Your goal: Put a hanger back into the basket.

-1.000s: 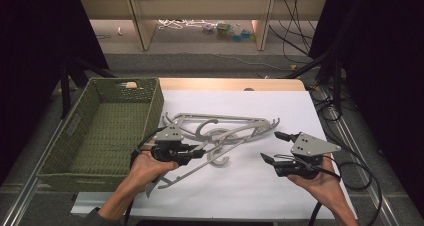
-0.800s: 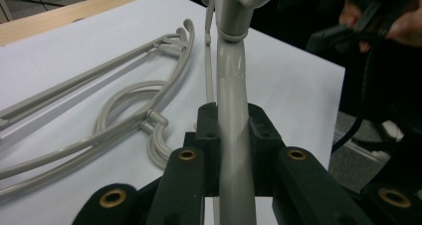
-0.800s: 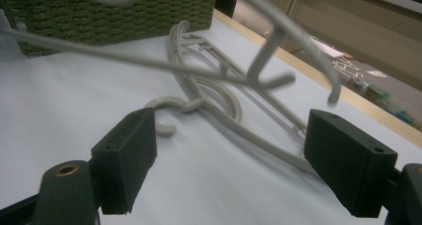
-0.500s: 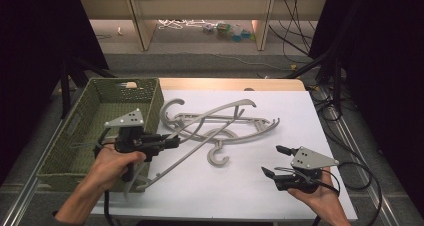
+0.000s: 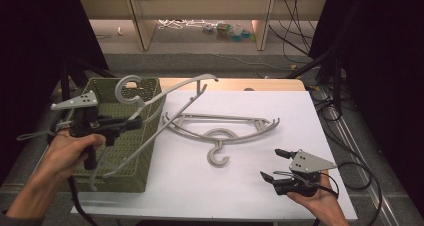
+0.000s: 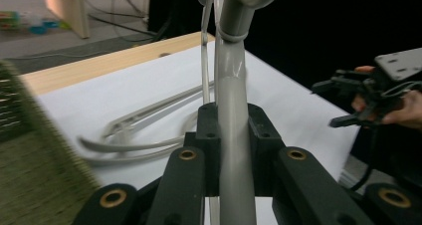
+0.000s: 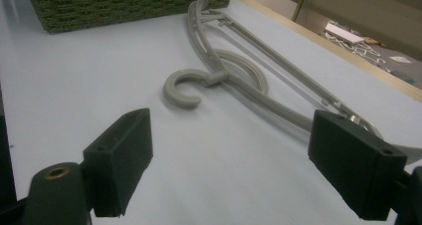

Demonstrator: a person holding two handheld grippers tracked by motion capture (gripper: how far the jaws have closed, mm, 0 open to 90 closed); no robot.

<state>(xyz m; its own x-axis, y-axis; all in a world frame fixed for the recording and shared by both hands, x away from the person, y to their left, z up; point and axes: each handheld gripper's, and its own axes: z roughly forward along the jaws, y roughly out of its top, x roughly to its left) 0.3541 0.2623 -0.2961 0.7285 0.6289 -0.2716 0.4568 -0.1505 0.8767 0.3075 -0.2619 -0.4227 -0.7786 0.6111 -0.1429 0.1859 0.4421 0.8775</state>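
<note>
My left gripper is shut on a grey plastic hanger and holds it in the air over the green woven basket. Its hook points up and its arms slant across the basket's right wall. In the left gripper view the pads clamp the hanger's bar. More grey hangers lie overlapped mid-table, one hook toward me. My right gripper hovers low at the front right. Its jaws have just been opening and nothing is between them. The hook lies ahead of them.
The basket stands on the left of the white sheet. The table's wooden far edge shows beyond it. Cables trail at the right, and a shelf with clutter stands behind.
My left gripper has lifted the hanger off the pile and carried it left and up over the basket. The right gripper has sunk slightly toward the front edge.
</note>
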